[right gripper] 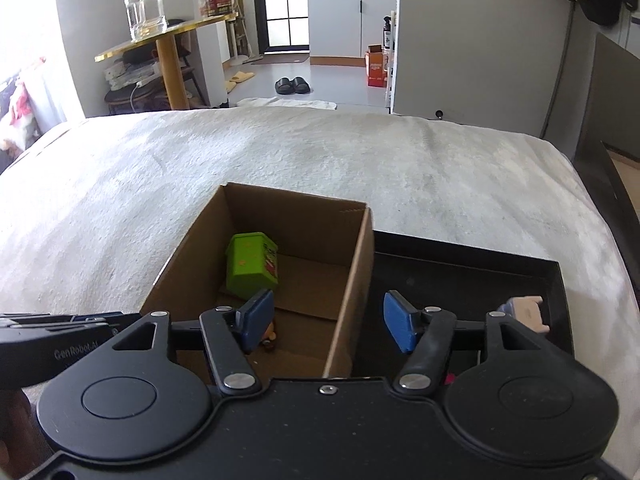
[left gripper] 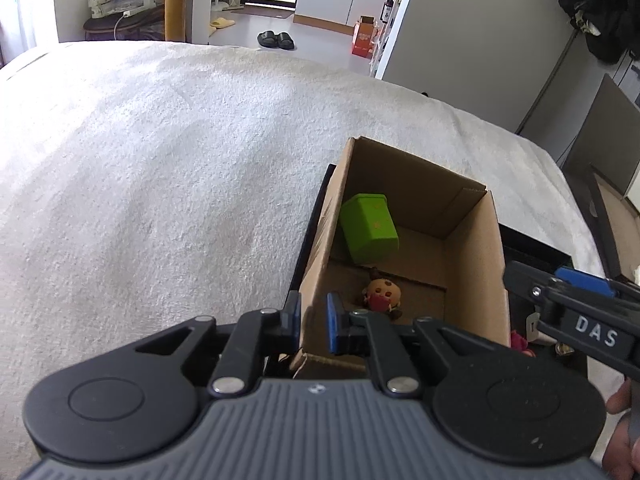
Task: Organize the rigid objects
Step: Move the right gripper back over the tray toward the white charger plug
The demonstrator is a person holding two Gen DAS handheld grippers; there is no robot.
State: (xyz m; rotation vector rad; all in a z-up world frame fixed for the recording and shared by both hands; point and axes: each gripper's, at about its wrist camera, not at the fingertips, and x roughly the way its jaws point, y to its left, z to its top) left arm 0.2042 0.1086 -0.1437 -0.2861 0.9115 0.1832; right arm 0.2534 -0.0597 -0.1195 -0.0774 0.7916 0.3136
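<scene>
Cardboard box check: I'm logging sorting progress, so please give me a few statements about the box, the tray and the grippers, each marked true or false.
1. The green container lies inside the cardboard box. True.
2. A small doll figure lies on the box floor. True.
3. The left gripper is wide open, clear of the box. False: it is shut on the box's near left wall.
4. The right gripper holds the green container. False: it is open and holds nothing.
5. The black tray sits left of the box in the right wrist view. False: it is on the right.
</scene>
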